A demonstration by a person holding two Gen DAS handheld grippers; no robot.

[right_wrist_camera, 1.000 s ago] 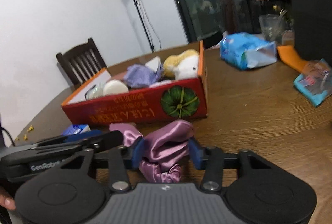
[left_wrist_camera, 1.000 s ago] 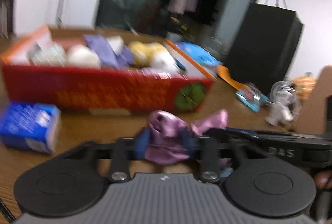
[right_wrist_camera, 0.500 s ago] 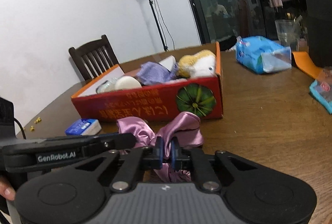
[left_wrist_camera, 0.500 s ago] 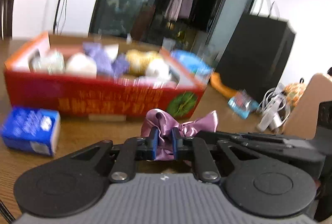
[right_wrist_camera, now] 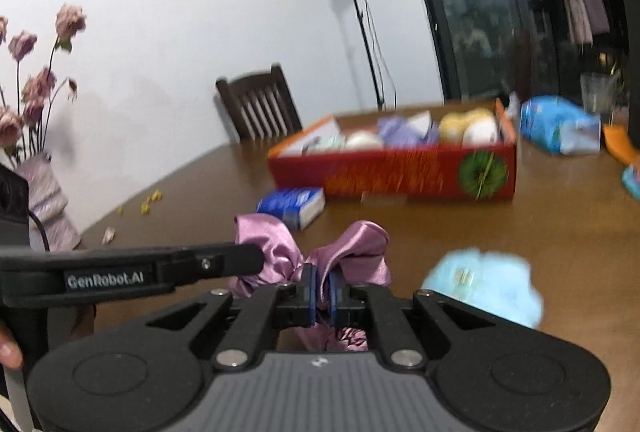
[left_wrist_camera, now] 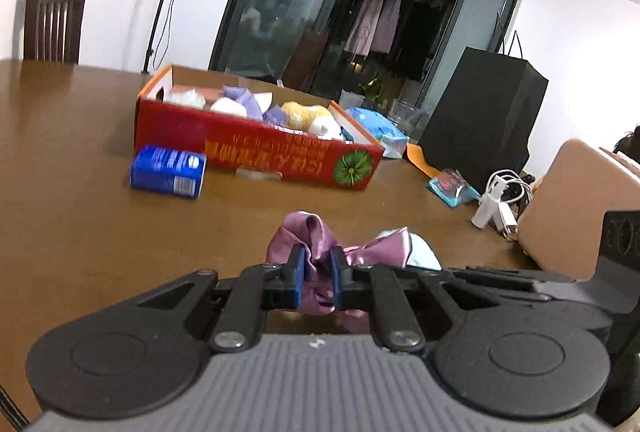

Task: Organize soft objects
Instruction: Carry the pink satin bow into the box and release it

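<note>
A purple satin cloth (left_wrist_camera: 316, 240) is pinched by both grippers and held above the wooden table (left_wrist_camera: 80, 224). My left gripper (left_wrist_camera: 316, 274) is shut on it; my right gripper (right_wrist_camera: 321, 292) is shut on the same cloth (right_wrist_camera: 280, 248). A light blue soft item (right_wrist_camera: 486, 284) lies on the table to the right of the cloth and shows behind it in the left wrist view (left_wrist_camera: 420, 252). The red box (left_wrist_camera: 256, 148) farther back holds several soft toys and cloths; it also shows in the right wrist view (right_wrist_camera: 400, 172).
A blue tissue pack (left_wrist_camera: 168, 171) lies in front of the box. A blue wipes bag (right_wrist_camera: 560, 130), a black bag (left_wrist_camera: 480, 120), a white charger with cable (left_wrist_camera: 496, 204), a cardboard piece (left_wrist_camera: 576, 208), a chair (right_wrist_camera: 260, 108) and a vase of flowers (right_wrist_camera: 40, 192) surround the area.
Both grippers closed on the purple cloth and pulled back with it, away from the red box. The light blue item came into view.
</note>
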